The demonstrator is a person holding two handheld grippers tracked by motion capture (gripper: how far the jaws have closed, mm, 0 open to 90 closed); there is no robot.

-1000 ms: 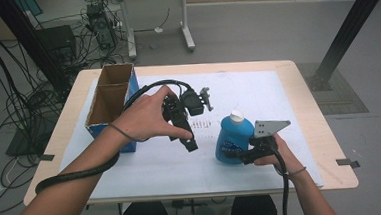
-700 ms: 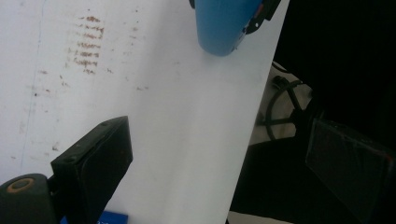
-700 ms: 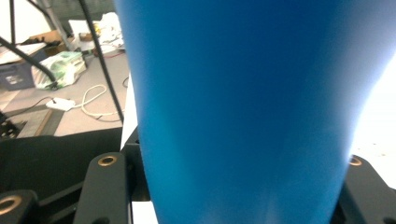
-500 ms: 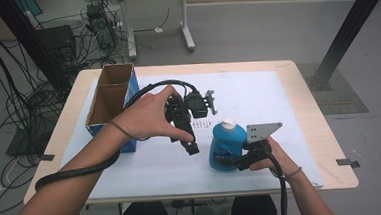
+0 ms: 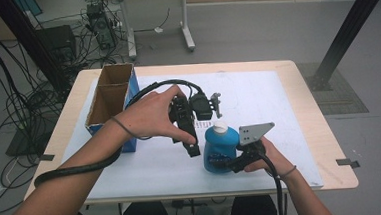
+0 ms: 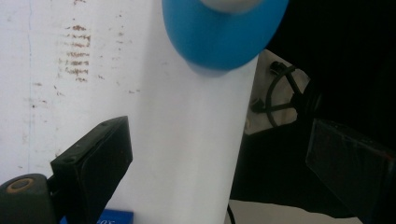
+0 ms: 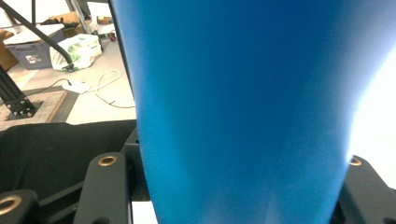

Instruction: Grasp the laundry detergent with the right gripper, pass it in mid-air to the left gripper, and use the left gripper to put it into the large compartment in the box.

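Bottle (image 5: 220,149), blue plastic, white cap (image 5: 220,127). Location: front middle of the worktop (image 5: 297,81), standing on the white sheet (image 5: 258,98) near its front edge.

Orientation: upright, long axis vertical, cap pointing straight up; the base appears to rest on the sheet, though contact cannot be confirmed. In the right gripper view the blue body (image 7: 243,107) rises between both fingers and narrows toward the bottom of that view.

Right gripper (image 5: 232,161): fingers closed on the lower body of the bottle from the person's side, one each side of it. Right hand (image 5: 264,155) behind it, low over the front edge.

Left gripper (image 5: 188,137): held in the left hand (image 5: 149,115) just left of the bottle, tilted downward. Its own view shows the fingers (image 6: 93,158) spread wide with nothing between them, the bottle's blue shoulder (image 6: 219,37) at the top of that view.

Also present: cardboard box (image 5: 109,100), open-topped with a blue side, at the left of the worktop, well apart from the bottle.

Step in hand, judged: steadying the bottle so the free gripper can reach the cap. Handling note: keep the grip low and firm and the axis vertical; bring the wide fingers down squarely over the cap, not the sloped shoulder, where they would likely slip. Too hard a squeeze may dent the plastic.
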